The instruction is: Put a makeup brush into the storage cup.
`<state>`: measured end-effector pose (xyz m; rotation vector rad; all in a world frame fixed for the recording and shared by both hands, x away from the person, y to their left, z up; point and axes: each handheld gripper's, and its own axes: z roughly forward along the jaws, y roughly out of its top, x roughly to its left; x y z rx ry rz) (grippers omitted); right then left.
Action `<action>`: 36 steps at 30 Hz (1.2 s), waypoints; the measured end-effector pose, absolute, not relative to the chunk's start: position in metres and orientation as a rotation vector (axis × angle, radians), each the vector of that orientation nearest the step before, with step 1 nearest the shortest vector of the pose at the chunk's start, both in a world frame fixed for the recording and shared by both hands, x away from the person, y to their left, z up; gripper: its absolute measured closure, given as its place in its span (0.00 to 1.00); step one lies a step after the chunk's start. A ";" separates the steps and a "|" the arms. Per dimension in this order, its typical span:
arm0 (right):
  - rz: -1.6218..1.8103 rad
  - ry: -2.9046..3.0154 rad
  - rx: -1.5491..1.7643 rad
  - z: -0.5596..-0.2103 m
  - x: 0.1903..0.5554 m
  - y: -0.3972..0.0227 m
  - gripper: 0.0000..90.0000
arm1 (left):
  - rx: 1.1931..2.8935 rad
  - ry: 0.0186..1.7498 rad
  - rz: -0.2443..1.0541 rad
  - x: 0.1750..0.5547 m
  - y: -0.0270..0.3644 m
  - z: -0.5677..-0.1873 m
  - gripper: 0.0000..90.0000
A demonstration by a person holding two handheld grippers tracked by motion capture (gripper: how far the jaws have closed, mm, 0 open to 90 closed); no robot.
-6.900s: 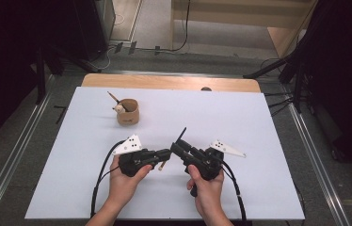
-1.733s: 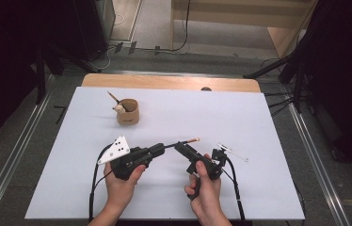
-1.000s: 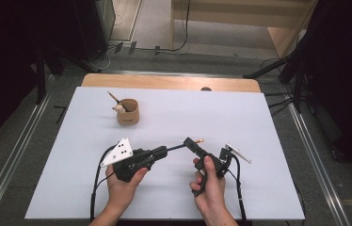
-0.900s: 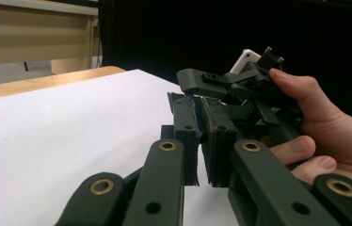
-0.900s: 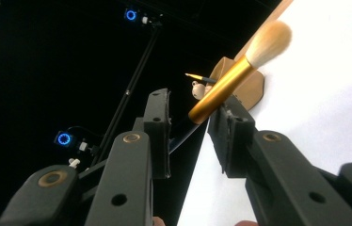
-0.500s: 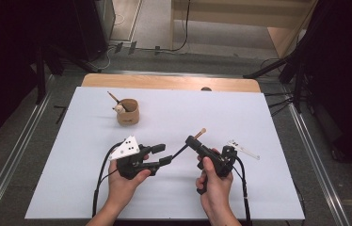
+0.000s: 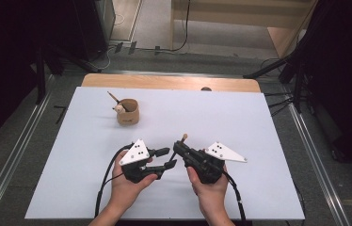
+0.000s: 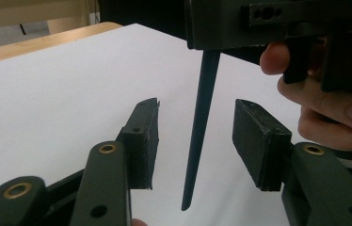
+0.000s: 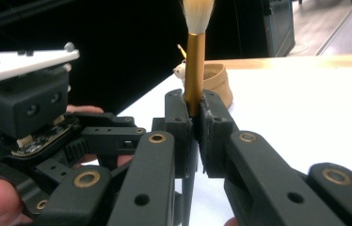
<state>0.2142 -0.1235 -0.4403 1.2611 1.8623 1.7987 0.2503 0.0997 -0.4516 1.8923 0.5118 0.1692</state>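
I had the right gripper (image 9: pixel 194 117) clamped on the makeup brush (image 9: pixel 195 61), pads pressing its gold ferrule just below the pale bristles, so that the tuft stood up past the jaws and the thin black handle (image 8: pixel 201 127) hung down below them. That grip near the head seemed deliberate: it left the long handle free and kept the soft bristles from being crushed.

In the high view the right gripper (image 7: pixel 180 149) sat near the front middle of the white table (image 7: pixel 268 141), with the brush tip (image 7: pixel 184 138) poking up and away from me. The left gripper (image 7: pixel 167 157) lay just beside it, pointed toward it. Its jaws had just been moving within the last moment and now stood apart, with the black handle passing between the two pads; neither pad touched the handle in the left gripper view. I judged this as a handover in which the left had let go, so the brush was borne by the right gripper alone.

The small tan holder (image 7: pixel 128 112), a cup with another brush (image 7: pixel 115 100) leaning in it, stood well apart toward the far left of the table. I took it as the likely destination, and holding the brush bristles-up suited dropping the handle in first.
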 end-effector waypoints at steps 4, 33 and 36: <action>1.728 1.899 1.180 -0.437 0.210 -0.116 0.94 | 1.902 0.511 0.175 0.249 0.098 -0.450 0.62; 1.675 1.946 1.128 -0.440 0.207 -0.104 0.94 | 1.916 0.537 0.138 0.250 0.098 -0.450 0.90; 1.673 1.947 1.130 -0.440 0.207 -0.104 0.94 | 1.921 0.533 0.141 0.250 0.097 -0.450 0.90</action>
